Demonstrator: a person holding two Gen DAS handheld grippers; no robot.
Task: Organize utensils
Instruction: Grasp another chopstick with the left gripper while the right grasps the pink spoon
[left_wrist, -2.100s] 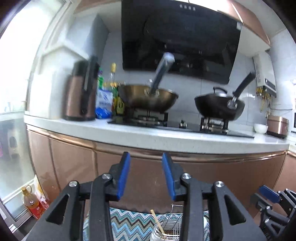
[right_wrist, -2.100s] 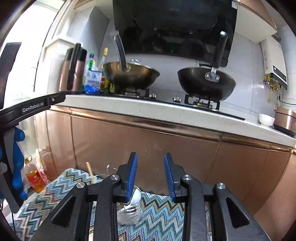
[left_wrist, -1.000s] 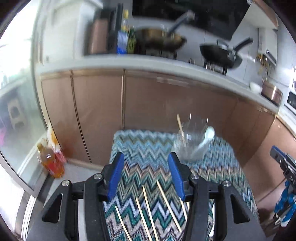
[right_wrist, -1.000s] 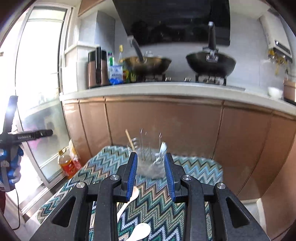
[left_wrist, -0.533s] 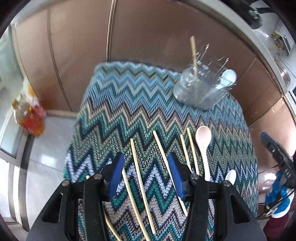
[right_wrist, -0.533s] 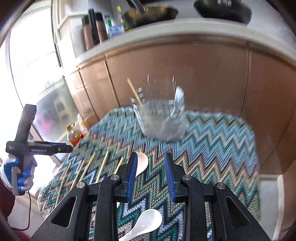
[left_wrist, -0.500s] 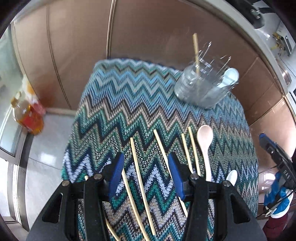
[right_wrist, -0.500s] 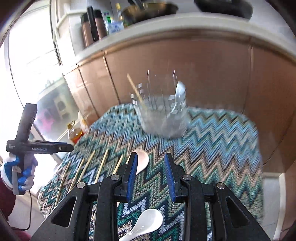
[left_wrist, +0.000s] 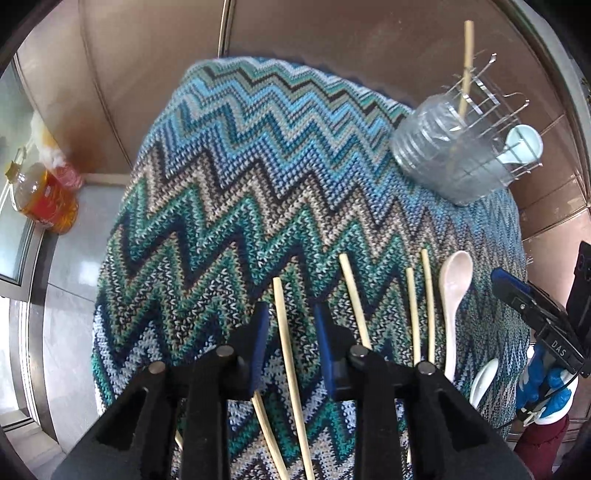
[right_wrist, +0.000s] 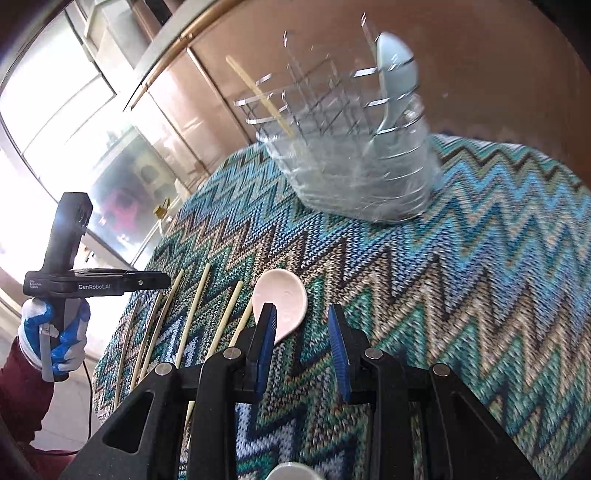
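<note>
Left gripper (left_wrist: 288, 325) seen low centre, jaws closing around one slim wooden chopstick (left_wrist: 286, 332), pads not yet pressed on it. Right gripper (right_wrist: 301, 332) held spread and empty low centre, pale glossy spoon (right_wrist: 282, 301) just beside left pad. More chopsticks (right_wrist: 192, 314) laid roughly parallel on zigzag knit cloth (left_wrist: 240, 166) covering bench, likely for sorting. Wire-and-clear-plastic holder (left_wrist: 454, 158) seen upper right, already carrying one chopstick and one spoon.
</note>
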